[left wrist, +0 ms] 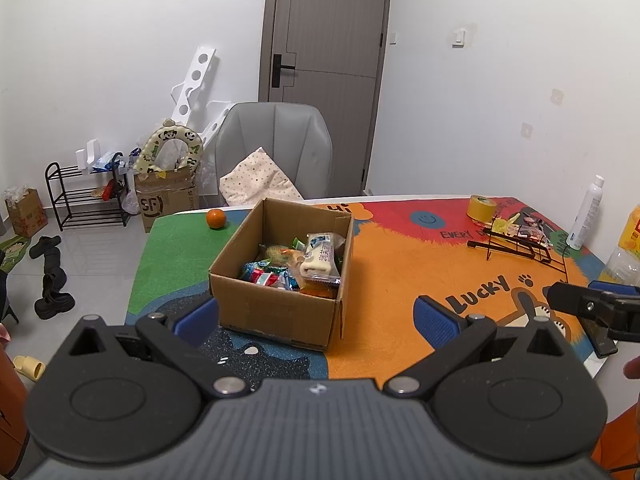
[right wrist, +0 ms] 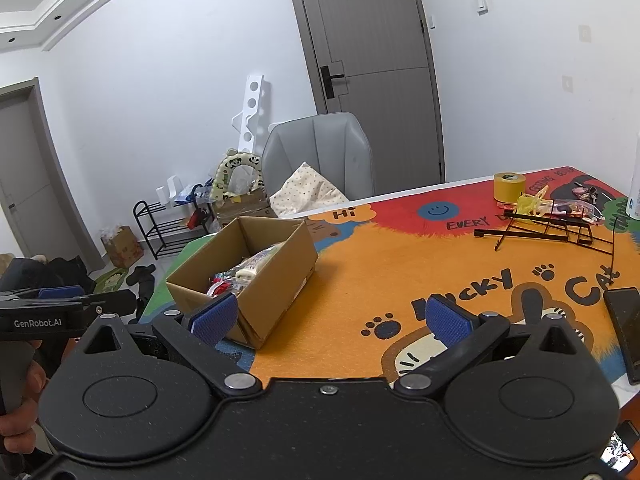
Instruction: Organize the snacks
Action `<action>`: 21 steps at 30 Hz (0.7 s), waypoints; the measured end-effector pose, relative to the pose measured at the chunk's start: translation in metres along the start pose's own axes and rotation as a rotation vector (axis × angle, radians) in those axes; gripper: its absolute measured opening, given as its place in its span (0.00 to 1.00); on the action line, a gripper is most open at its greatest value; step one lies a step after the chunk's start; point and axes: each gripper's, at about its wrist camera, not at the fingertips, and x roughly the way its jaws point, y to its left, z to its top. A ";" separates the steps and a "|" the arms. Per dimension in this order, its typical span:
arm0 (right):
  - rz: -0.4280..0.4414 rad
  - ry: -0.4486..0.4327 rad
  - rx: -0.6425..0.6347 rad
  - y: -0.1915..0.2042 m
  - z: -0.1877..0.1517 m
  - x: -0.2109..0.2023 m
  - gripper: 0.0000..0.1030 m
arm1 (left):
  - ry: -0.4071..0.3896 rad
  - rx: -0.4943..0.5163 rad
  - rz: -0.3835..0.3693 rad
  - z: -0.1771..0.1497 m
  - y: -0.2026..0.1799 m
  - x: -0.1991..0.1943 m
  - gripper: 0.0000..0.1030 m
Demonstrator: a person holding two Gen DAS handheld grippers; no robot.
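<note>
Two views we read in turn, left wrist first.

Left wrist, left gripper [left wrist: 316, 320]: we see its blue pads spread wide with nothing between them, held low over the near edge of the table mat [left wrist: 400, 264].
Left wrist, cardboard box [left wrist: 280, 308]: we find it open-topped on the mat, just ahead of the left pad, straddling the green, blue and orange patches.
Left wrist, snacks [left wrist: 296, 268]: we count a heap of wrapped packets inside the box, with a pale bar in clear wrap [left wrist: 318, 258] lying on top toward the right wall.
Left wrist, orange [left wrist: 216, 219]: we see it on the green corner, behind the box and apart from it.
Left wrist, right gripper [left wrist: 592, 308]: we catch only its tip at the right edge, side-on.

Right wrist, right gripper [right wrist: 332, 320]: we see its jaws wide apart and empty, over the orange part of the mat.
Right wrist, cardboard box [right wrist: 276, 276]: it sits left of centre, its near corner just beside the left pad, packets showing inside.
Right wrist, tape roll [right wrist: 509, 186]: yellow, at the far right of the mat, near a black wire rack [right wrist: 548, 232] lying flat.
Right wrist, phone [right wrist: 628, 336]: dark, at the mat's right edge.
Right wrist, left gripper [right wrist: 68, 312]: at the left edge, gripped by a hand [right wrist: 20, 408].
</note>
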 end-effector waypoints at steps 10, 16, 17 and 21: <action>0.000 0.000 0.000 0.000 0.000 0.000 1.00 | 0.000 -0.003 0.001 0.001 0.000 0.001 1.00; -0.001 0.006 -0.003 0.000 0.000 0.001 1.00 | 0.001 -0.004 0.001 0.000 0.000 0.001 1.00; -0.002 0.009 -0.004 0.000 0.000 0.002 1.00 | 0.001 -0.003 0.001 0.000 0.000 0.001 1.00; -0.004 0.013 -0.011 0.001 -0.001 0.002 1.00 | 0.003 -0.004 0.001 0.000 0.000 0.001 1.00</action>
